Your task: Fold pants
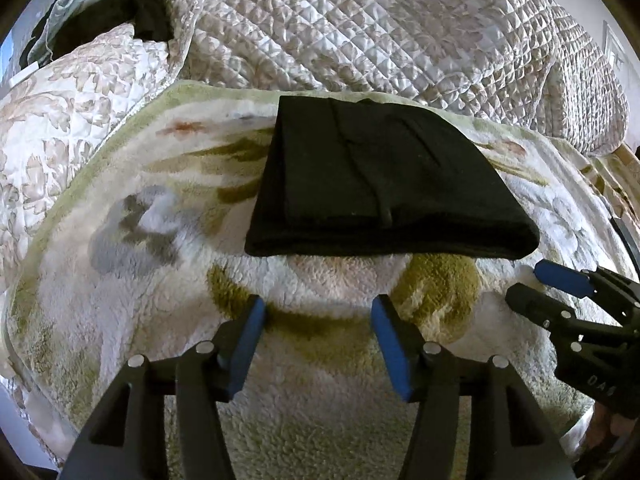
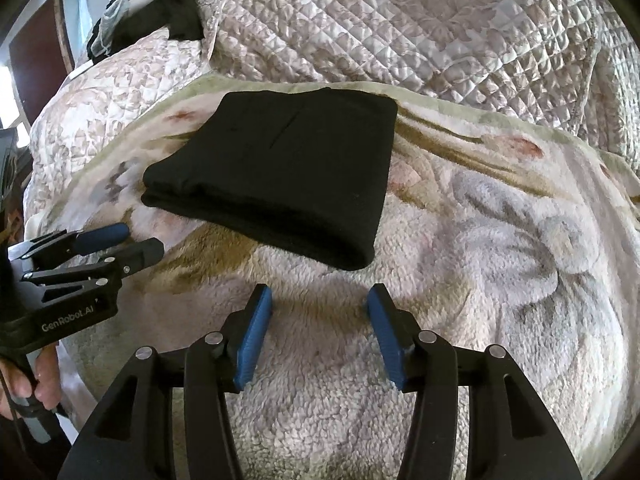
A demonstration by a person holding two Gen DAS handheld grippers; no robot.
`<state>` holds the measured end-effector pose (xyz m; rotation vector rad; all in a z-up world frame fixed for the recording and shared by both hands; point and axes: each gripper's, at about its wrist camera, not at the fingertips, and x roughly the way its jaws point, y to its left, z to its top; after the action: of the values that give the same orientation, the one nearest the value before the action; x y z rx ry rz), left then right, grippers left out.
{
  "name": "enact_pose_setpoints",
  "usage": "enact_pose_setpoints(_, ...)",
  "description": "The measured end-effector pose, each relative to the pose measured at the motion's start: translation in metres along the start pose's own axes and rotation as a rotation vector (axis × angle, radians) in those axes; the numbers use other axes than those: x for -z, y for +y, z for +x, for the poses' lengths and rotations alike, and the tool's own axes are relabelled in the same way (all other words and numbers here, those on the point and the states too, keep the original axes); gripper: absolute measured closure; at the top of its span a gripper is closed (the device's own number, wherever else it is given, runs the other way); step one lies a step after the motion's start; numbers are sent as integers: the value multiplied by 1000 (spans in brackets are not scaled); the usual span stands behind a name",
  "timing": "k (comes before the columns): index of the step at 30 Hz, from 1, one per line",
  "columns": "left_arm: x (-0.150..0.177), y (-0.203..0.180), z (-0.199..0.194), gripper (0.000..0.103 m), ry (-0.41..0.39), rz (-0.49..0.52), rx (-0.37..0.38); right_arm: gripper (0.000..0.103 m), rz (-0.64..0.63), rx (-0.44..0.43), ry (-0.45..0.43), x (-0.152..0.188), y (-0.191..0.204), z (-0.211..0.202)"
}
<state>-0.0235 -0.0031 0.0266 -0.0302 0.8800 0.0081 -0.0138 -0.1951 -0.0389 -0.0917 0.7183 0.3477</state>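
Note:
The black pants [image 1: 380, 180] lie folded into a compact rectangle on a fleecy floral blanket [image 1: 160, 280]; they also show in the right wrist view [image 2: 280, 176]. My left gripper [image 1: 318, 312] is open and empty, hovering just in front of the near folded edge. My right gripper [image 2: 320, 300] is open and empty, in front of the pants' near right corner. The right gripper shows at the right edge of the left wrist view [image 1: 536, 284]. The left gripper shows at the left of the right wrist view [image 2: 138, 242].
A quilted satin bedspread [image 1: 400, 28] lies bunched behind the blanket. Dark clothes [image 1: 148, 16] are piled at the far left. A hand holds the left gripper's handle [image 2: 28, 380]. The blanket [image 2: 500, 240] spreads wide to the right of the pants.

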Motion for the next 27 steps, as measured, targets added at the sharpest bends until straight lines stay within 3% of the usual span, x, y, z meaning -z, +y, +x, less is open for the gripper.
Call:
enact_pose_setpoints(7, 0, -4, -2, 36, -14, 21, -13, 52, 6, 24, -8, 0, -4, -3)
enact_pose_setpoints(11, 0, -3, -4, 25, -20, 14, -17, 52, 2, 29, -7, 0, -4, -2)
enact_pose_setpoints(27, 2, 0, 4, 17, 7, 5, -46, 48, -7, 39, -8, 2, -3, 2)
